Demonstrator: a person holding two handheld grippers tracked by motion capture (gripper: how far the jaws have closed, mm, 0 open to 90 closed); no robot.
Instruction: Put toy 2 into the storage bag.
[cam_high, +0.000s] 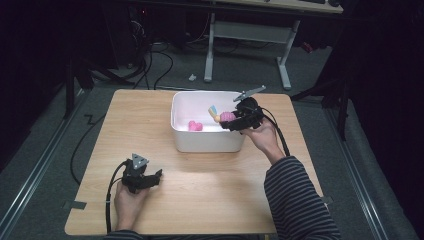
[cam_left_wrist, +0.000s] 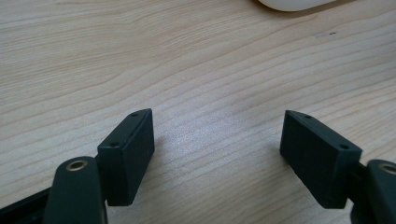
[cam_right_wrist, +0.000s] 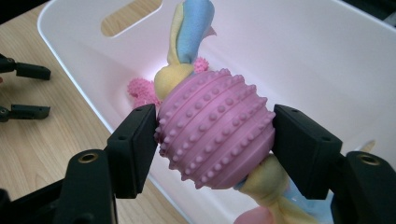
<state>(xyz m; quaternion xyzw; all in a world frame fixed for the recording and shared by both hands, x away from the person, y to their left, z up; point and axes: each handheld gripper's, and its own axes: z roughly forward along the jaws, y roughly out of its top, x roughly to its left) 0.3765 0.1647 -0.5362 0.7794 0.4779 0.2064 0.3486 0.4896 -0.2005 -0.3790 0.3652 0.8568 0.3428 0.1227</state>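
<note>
Nearest you, your left gripper (cam_high: 150, 179) rests low over the bare worktop (cam_high: 210, 195) with its fingers (cam_left_wrist: 133, 149) spread wide and nothing between them — it has no part in the work at this point.

Farther out, your right gripper (cam_high: 231, 121) has its fingers (cam_right_wrist: 135, 144) clamped on the knobbly pink ball (cam_right_wrist: 215, 128) of a rope toy, one pad on each side of the ball. The toy's yellow and blue cloth strands (cam_right_wrist: 189, 35) stick out above and below the grip. From the high view you hold it at the right rim of the white tub (cam_high: 200, 145), just over the opening, so the toy is above the tub and not yet resting in it.

Beyond the ball, a fuzzy pink toy (cam_high: 195, 126) already lies on the tub floor, so that much looks done. What seems left is small — lower the rope toy inside, part the fingers and draw the hand back. I see no other loose items on the worktop.
</note>
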